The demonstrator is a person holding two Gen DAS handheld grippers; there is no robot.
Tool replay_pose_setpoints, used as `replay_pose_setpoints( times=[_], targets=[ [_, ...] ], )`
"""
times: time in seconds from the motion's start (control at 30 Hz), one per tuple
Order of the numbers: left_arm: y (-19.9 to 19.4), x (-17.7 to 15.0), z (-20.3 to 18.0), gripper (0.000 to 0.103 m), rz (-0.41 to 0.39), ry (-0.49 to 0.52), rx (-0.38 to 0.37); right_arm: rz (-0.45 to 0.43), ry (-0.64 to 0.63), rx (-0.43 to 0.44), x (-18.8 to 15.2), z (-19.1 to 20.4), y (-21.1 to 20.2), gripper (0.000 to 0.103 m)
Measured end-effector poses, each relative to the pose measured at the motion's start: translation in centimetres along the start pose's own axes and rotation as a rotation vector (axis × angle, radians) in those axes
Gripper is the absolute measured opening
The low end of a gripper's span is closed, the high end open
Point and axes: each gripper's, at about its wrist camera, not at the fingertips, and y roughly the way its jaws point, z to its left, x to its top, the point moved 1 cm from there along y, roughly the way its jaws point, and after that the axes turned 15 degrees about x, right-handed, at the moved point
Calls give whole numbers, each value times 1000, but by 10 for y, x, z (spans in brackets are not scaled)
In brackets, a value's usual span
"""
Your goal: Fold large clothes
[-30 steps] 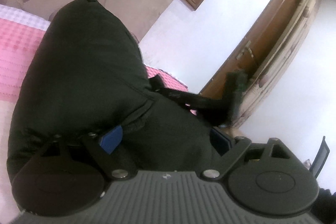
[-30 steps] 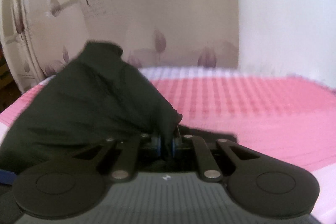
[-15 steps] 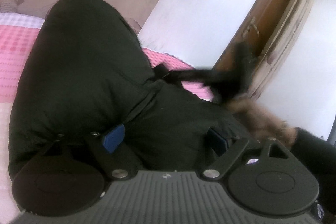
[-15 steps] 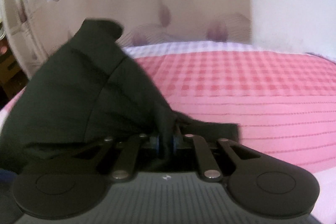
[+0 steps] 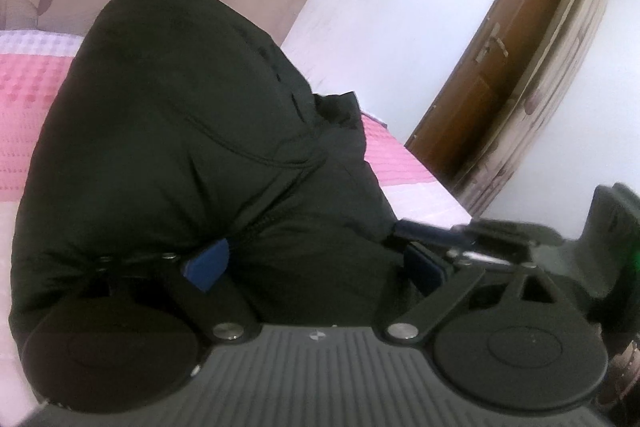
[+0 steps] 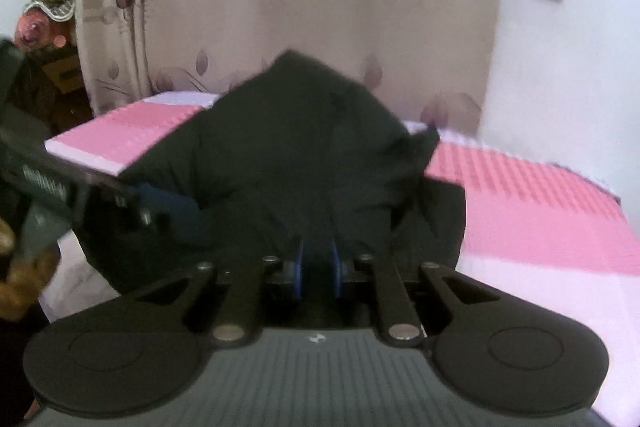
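Note:
A large black padded jacket (image 5: pixel 180 131) lies bunched on the pink checked bed (image 5: pixel 24 107). In the left wrist view my left gripper (image 5: pixel 316 263) has its blue pads wide apart, with a thick fold of jacket between them. The right gripper shows there at the right (image 5: pixel 500 231). In the right wrist view my right gripper (image 6: pixel 318 259) is shut on a fold of the jacket (image 6: pixel 304 147), its blue pads close together. The left gripper (image 6: pixel 132 203) reaches in from the left beside the jacket.
A curtain with tulip print (image 6: pixel 300 7) hangs behind the bed. A wooden door (image 5: pixel 508 47) stands to the right of the bed in the left wrist view. White walls (image 6: pixel 560 87) flank the bed. A cluttered shelf (image 6: pixel 44 27) is at the far left.
The right gripper has swung round with the jacket fold and now sits close beside the left gripper. The jacket has bunched up between them. The left gripper stays wide around its fold.

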Motion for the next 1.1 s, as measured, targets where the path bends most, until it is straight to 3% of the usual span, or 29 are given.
replay_pose_setpoints(
  times=[0.43,0.73,0.83,0.87,0.97,1.1],
  targets=[
    [0,-3,-3,94,1,50,36,-41,132,-16,-35,-15,23,12],
    [1,-9,-7,99,-10,103,65,-59,130,-36,-43,-10,33,12],
    [2,-12,-10,102,-12,129,74,-17,241,43,-23,-28,21,13],
    [2,-12,-10,102,-13,130,78,-40,239,45,-9,-29,12,13],
    [1,-12,-10,102,-15,133,85,-105,105,29,37,-19,-5,14],
    [-1,-15,-10,102,-11,139,81,-80,-12,48,92,-17,26,14]
  ],
)
